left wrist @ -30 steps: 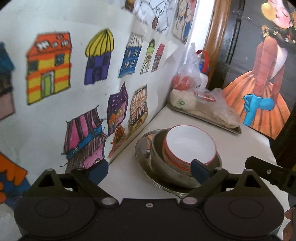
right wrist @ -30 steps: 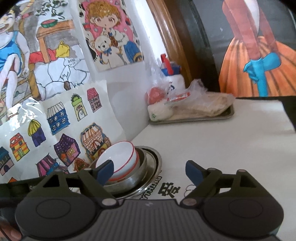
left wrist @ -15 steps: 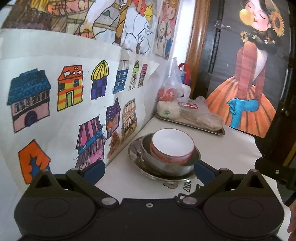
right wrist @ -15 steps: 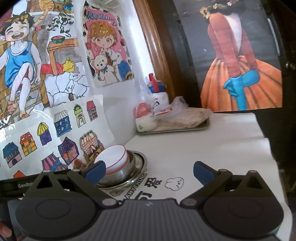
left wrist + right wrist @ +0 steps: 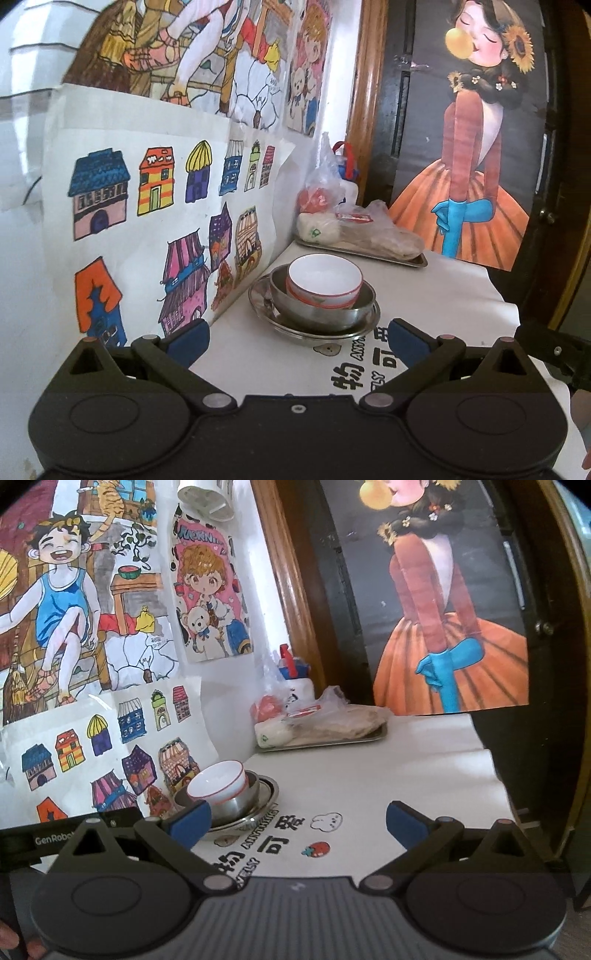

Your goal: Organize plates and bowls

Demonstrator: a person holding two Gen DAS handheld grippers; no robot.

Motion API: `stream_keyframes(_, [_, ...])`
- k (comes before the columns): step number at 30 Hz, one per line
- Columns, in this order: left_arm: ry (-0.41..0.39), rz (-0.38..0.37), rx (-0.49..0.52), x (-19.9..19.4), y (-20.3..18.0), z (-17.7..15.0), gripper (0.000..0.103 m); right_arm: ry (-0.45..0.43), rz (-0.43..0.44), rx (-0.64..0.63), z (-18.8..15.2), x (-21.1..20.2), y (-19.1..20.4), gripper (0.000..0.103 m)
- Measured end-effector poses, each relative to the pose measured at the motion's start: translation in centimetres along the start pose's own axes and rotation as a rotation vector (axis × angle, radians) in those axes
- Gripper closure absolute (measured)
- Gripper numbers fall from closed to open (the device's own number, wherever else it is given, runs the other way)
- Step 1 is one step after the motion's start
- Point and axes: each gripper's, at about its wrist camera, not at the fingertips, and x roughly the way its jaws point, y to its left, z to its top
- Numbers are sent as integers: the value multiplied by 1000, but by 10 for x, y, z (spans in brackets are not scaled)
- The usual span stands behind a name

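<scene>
Bowl stack: white red-rimmed bowl (image 5: 324,280) inside steel bowl (image 5: 321,308) on steel plate (image 5: 314,326), against the wall on the surface (image 5: 424,295).
Left tongs (image 5: 297,338): spread wide, empty (short of the stack).
Right tongs (image 5: 298,821): just opened fully, nothing between.

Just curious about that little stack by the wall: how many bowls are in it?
2: a white bowl sits inside a steel bowl, which rests on a steel plate. More could be hidden underneath.

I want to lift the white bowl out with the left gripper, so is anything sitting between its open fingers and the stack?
Nothing visible: only bare printed table cover lies between the left gripper and the white bowl, nested in the steel bowl on the steel plate.
</scene>
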Motion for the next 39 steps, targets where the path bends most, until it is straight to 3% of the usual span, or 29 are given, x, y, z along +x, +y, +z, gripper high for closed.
stream_keyframes(14, [-20, -14, -2, -22, 2, -25, 1, -12, -58, 20, -26, -26, -3, 0])
stream_keyframes(25, [-73, -4, 32, -24, 1, -45, 1, -5, -121, 0, -48, -18, -3, 0])
stream_keyframes(39, [-29, 13, 34, -4, 10, -64, 1, 14, -152, -20, -65, -3, 5, 0])
